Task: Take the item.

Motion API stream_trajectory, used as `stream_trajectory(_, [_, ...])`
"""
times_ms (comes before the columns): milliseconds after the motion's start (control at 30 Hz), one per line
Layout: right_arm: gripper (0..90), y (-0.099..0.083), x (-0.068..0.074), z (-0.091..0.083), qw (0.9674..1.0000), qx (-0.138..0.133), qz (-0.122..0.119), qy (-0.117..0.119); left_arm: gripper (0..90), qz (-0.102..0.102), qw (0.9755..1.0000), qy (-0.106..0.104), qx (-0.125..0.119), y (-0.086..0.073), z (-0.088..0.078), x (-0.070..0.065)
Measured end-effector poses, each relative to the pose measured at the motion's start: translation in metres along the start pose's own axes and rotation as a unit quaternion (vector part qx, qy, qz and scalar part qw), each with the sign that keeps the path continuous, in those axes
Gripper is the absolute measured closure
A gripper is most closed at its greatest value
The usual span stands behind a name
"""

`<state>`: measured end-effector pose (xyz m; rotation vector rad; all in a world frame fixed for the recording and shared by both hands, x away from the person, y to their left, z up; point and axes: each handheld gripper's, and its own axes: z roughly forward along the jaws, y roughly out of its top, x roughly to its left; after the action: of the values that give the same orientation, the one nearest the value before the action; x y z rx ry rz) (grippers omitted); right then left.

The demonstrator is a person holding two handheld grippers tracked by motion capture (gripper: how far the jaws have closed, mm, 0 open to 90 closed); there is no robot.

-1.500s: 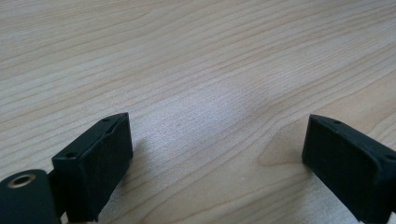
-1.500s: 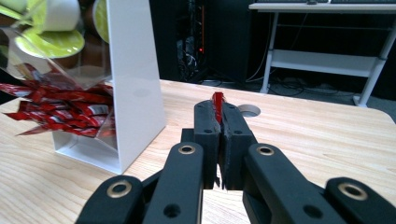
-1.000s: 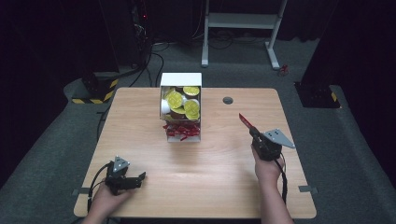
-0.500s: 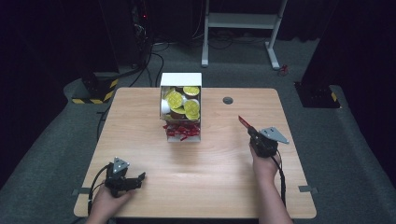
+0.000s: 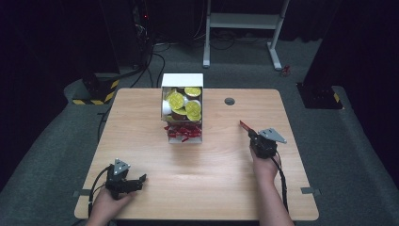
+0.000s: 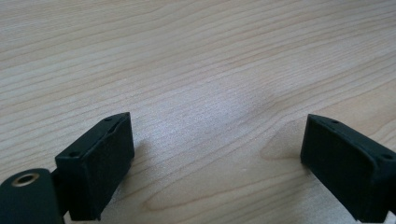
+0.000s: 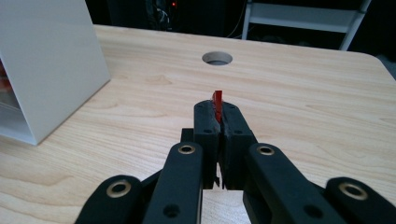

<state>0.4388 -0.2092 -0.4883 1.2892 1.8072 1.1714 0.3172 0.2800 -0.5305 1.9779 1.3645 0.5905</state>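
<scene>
Red packet (image 7: 217,100), thin and flat like a sauce sachet, stands pinched edge-on between the clenched jaws of the right gripper (image 7: 218,116); in the high view the same packet (image 5: 245,126) pokes out from the gripper's tip above the right side of the table, pointing toward the far left. Compared with a second ago, the right gripper (image 5: 256,139) has drawn back toward the person and sits lower over the wood, well apart from the white box (image 5: 182,80) at the table's middle. That box lies open toward the camera, with round yellow-lidded cups (image 5: 175,100) in its far part and a heap of matching red packets (image 5: 182,131) in its near part. The withdrawal suggests that one packet has been taken from the heap and is being carried off to be set down on the right side of the table (image 5: 221,160), though the exact spot cannot be told. The left gripper (image 5: 136,181) has not moved in that time: it rests near the front left corner of the table, and its own view shows its fingers (image 6: 100,158) spread wide, empty, just above bare wood. A small round hole (image 5: 229,101) in the tabletop lies beyond the packet, right of the box.
</scene>
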Motion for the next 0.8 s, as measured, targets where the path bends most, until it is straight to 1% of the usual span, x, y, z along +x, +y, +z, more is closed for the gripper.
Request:
stream_trajectory(133, [86.0, -0.002, 0.001, 0.003, 0.9998, 0.013, 0.007, 0.01, 9.9, 0.0, 1.0, 0.0, 0.0, 0.0, 0.0, 0.0])
stream_trajectory(233, [85.5, -0.004, 0.001, 0.006, 0.9997, 0.023, 0.007, 0.007, 9.9, 0.001, 1.0, 0.0, 0.001, 0.0, 0.0, 0.0])
stream_trajectory(267, [84.9, -0.006, 0.0, 0.008, 0.9995, 0.03, 0.008, 0.005, 9.9, 0.001, 1.0, 0.0, 0.001, 0.0, 0.0, 0.0])
stream_trajectory(300, [84.9, -0.006, 0.0, 0.008, 0.9995, 0.03, 0.008, 0.005, 9.9, 0.001, 1.0, 0.0, 0.001, 0.0, 0.0, 0.0])
stream_trajectory(333, [84.5, -0.008, 0.0, 0.01, 0.9991, 0.041, 0.013, 0.001, 9.9, 0.001, 1.0, 0.0, 0.001, 0.0, 0.0, 0.0])
stream_trajectory(400, [84.4, -0.01, -0.001, 0.012, 0.9988, 0.048, 0.007, -0.002, 9.9, 0.001, 1.0, 0.0, 0.001, 0.0, 0.0, 0.0])
stream_trajectory(433, [84.4, -0.01, -0.001, 0.012, 0.9988, 0.048, 0.007, -0.002, 9.9, 0.001, 1.0, 0.0, 0.001, 0.0, 0.0, 0.0])
stream_trajectory(467, [84.3, -0.012, -0.001, 0.013, 0.9983, 0.058, 0.01, -0.004, 9.9, 0.001, 1.0, 0.0, 0.001, 0.0, 0.0, 0.0])
stream_trajectory(500, [84.3, -0.012, -0.001, 0.013, 0.9983, 0.058, 0.01, -0.004, 9.9, 0.001, 1.0, 0.0, 0.001, 0.0, 0.0, 0.0])
stream_trajectory(533, [84.3, -0.013, 0.0, 0.014, 0.998, 0.063, 0.004, -0.006, 9.9, 0.0, 1.0, 0.0, 0.0, 0.0, 0.0, 0.0])
stream_trajectory(567, [84.3, -0.013, 0.001, 0.015, 0.9976, 0.068, 0.005, -0.009, 9.9, 0.0, 1.0, 0.0, 0.0, 0.0, 0.0, 0.0])
stream_trajectory(600, [84.4, -0.014, 0.001, 0.016, 0.9975, 0.07, -0.002, -0.01, 9.9, 0.001, 1.0, 0.0, 0.001, 0.0, 0.0, 0.0])
stream_trajectory(633, [84.4, -0.015, 0.002, 0.016, 0.9971, 0.075, -0.001, -0.011, 9.9, 0.001, 1.0, 0.0, 0.001, 0.0, 0.0, 0.0])
stream_trajectory(700, [84.3, -0.016, 0.002, 0.018, 0.9966, 0.081, -0.005, -0.007, 9.9, 0.001, 1.0, 0.0, 0.001, 0.0, 0.0, 0.0])
stream_trajectory(733, [84.2, -0.016, 0.003, 0.019, 0.9962, 0.087, -0.001, -0.006, 9.9, 0.001, 1.0, 0.0, 0.001, 0.0, 0.0, 0.0])
stream_trajectory(800, [84.1, -0.018, 0.005, 0.021, 0.9953, 0.097, -0.005, -0.004, 9.9, 0.001, 1.0, 0.0, 0.001, 0.0, 0.0, 0.0])
